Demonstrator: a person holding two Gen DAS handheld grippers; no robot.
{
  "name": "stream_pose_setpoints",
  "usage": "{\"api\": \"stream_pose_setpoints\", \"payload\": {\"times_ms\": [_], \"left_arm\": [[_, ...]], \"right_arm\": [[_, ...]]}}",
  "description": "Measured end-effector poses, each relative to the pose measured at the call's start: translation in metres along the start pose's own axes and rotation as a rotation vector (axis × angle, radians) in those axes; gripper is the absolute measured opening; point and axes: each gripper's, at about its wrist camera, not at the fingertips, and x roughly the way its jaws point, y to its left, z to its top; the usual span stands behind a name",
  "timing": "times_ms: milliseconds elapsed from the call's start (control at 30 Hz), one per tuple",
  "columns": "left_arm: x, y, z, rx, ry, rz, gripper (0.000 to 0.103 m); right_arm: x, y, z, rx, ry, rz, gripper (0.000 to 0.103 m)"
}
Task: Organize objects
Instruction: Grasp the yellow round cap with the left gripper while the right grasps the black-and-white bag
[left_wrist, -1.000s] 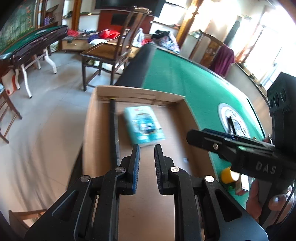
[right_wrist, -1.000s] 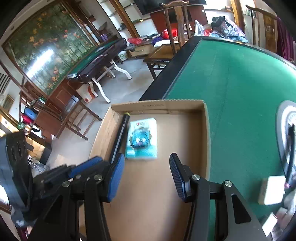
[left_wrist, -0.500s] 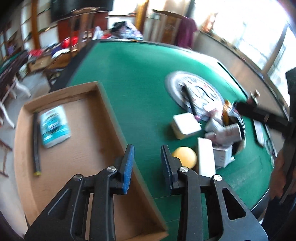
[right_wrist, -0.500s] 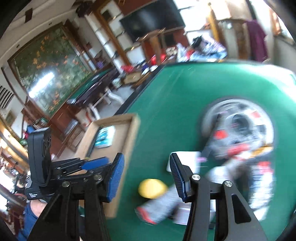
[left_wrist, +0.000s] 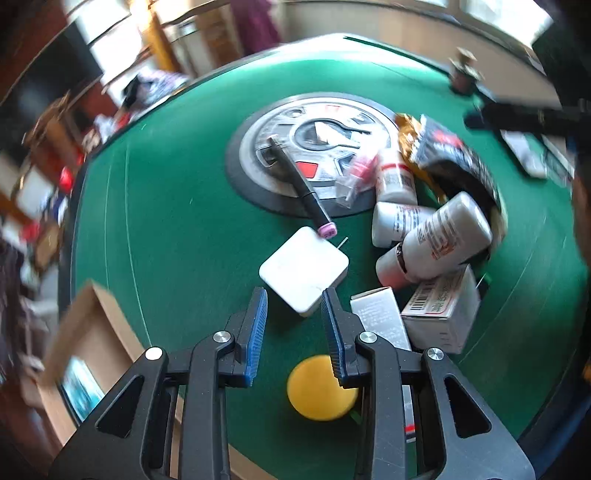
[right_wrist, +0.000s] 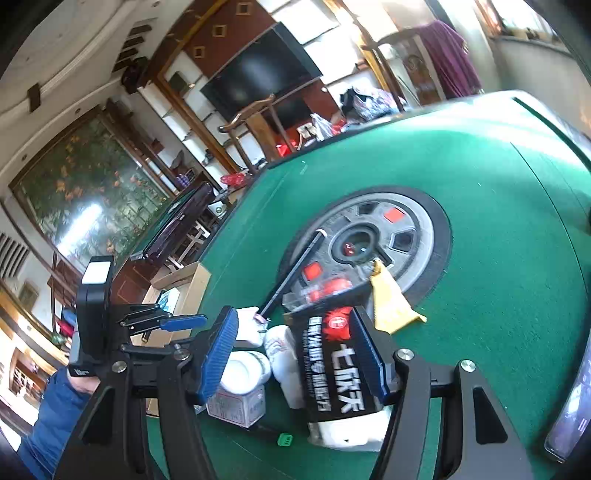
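On the green table lies a heap of objects: a white square box, a yellow round piece, a black pen with a pink tip, white bottles, small cartons and a black packet. My left gripper hovers just short of the white box, open by a narrow gap with nothing in it. My right gripper points down over the black packet, its jaws opening. The packet lies between them but the pads do not press on it.
A cardboard box with a teal pack inside sits at the table's left edge. A round grey centre plate is set into the felt. Chairs and a second table stand beyond. A blue sleeve shows at the lower left.
Both grippers swung away from the cardboard box to the heap on the green felt. The left jaws parted from nearly shut to a narrow gap. The right jaws spread wider.
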Motion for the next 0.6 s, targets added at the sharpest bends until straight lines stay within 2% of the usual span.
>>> {"api": "stream_pose_setpoints", "payload": {"times_ms": [167, 233, 367, 600], "left_arm": [[0.022, -0.004, 0.009, 0.115, 0.076, -0.032, 0.031], [0.027, -0.010, 0.012, 0.178, 0.086, -0.001, 0.031], [0.034, -0.012, 0.021, 0.244, 0.091, 0.016, 0.032], [0.045, -0.016, 0.041, 0.378, 0.102, 0.096, 0.032]], "right_arm": [[-0.001, -0.005, 0.001, 0.025, -0.002, 0.041, 0.062], [0.000, -0.010, 0.001, 0.044, 0.001, 0.047, 0.062], [0.005, -0.016, 0.000, 0.077, 0.012, 0.084, 0.062], [0.006, -0.020, 0.001, 0.091, 0.016, 0.079, 0.062]]}}
